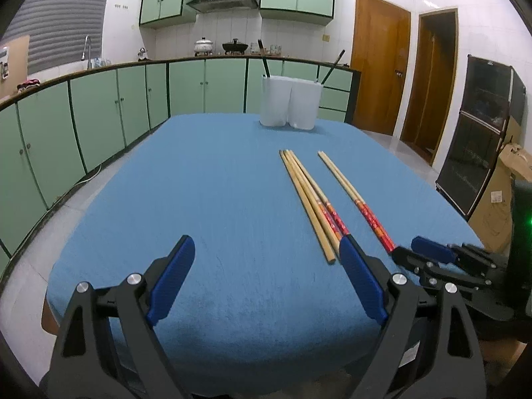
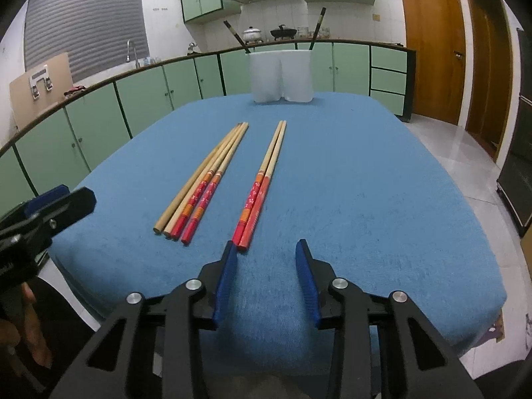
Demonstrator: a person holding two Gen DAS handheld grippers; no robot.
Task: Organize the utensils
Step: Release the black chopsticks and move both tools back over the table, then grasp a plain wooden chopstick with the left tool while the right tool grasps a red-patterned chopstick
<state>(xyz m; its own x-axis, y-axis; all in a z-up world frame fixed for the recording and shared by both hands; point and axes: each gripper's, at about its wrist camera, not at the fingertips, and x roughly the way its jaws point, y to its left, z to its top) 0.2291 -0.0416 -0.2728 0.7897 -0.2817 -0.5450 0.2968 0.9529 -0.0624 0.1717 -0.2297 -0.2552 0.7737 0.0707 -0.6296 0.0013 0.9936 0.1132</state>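
Blue tablecloth [image 2: 365,183] | chopsticks [image 2: 206,179] lying on it | green cabinets [image 2: 99,123] behind

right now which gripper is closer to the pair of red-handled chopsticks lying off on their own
Right. The right gripper is open just short of the pair's red ends, left finger almost touching. The left gripper sits open farther left, beyond the four-chopstick bundle.

Chopsticks in two groups on the tabletop [image 2: 365,173], holders behind.

The four-stick bundle [image 2: 206,179] lies left of the pair [image 2: 262,179], slightly apart; both run lengthwise toward two containers [image 2: 282,76] standing side by side at the far edge, each with a stick in it. The tongs sit at the near edge.
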